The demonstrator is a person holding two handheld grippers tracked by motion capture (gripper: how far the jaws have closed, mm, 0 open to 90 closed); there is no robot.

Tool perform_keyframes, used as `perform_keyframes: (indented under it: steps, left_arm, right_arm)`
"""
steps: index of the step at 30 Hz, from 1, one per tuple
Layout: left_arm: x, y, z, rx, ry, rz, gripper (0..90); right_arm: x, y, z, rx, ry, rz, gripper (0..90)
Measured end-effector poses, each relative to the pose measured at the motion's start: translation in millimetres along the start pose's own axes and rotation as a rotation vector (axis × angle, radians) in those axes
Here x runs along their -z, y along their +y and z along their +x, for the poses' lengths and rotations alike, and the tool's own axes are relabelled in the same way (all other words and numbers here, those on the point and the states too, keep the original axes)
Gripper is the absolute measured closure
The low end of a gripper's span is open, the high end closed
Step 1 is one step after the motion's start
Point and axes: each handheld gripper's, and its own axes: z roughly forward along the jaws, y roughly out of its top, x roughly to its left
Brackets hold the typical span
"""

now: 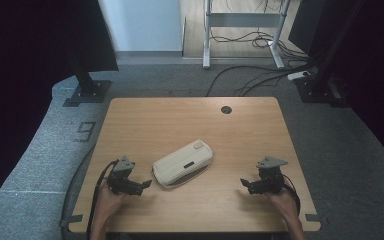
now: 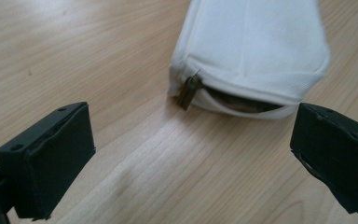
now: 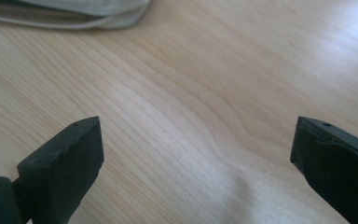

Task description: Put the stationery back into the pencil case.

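Pouch (image 1: 182, 163): cream-white fabric case w/ zip, lying flat on table, approx. centre, a bit nearer to person's side; long axis diagonal in high view, near end low-left, far end up-right.
Pouch, near end: seen close in left gripper view (image 2: 249, 51); zip partly open there, dark gap under the white lip; edge a bit blurred.
Zip pull (image 2: 188, 91): small dark-brass tab, hanging down at left corner of the open end, touching or almost touching the wood; cannot tell which.
Left gripper (image 1: 141, 184): held in left hand (image 1: 111, 199) at left-front of table, jaws directed to the pouch's near end.
Left gripper, state: wide open; nothing between the black pads (image 2: 56, 158), only bare wood; no contact w/ pouch.
Left gripper vs pouch: just beside, pouch end ahead of jaws and slightly toward the right pad.
Right gripper (image 1: 246, 183): held in right hand (image 1: 280, 201) at right-front of table, jaws directed left, toward the pouch.
Right gripper, state: wide open, holding nothing; bare wood between pads (image 3: 67, 168).
Right gripper vs pouch: apart, w/ clear strip of table between; pouch edge (image 3: 70, 14) at top-left of right gripper view.
Table (image 1: 190, 122): light wood top, round cable hole (image 1: 226, 109) near far edge.
Floor (image 1: 40, 145): grey carpet around table; cables and desk legs behind.
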Motion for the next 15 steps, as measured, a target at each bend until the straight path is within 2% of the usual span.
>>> perform_keyframes:
  steps: [5, 12, 14, 15]
  left_arm:
    - [-8.7, -6.7, 0.6, -0.014, 0.014, 0.026, 0.0]
    - [-27.1, -16.4, 1.1, -0.047, 0.05, 0.111, 0.0]
    - [-28.2, -18.0, 3.4, -0.026, 0.032, 0.096, 0.0]
    - [-28.2, -18.0, 3.6, -0.024, 0.036, 0.097, 0.0]
  right_arm:
    - [-5.6, -10.0, -1.9, 0.003, -0.018, 0.028, 1.8]
    - [-16.1, -24.0, -2.2, -0.01, -0.011, 0.058, 0.0]
    - [-16.9, -25.7, -2.9, -0.027, 0.009, 0.054, 0.0]
    - [-16.6, -26.0, -2.8, -0.027, 0.003, 0.049, 0.0]
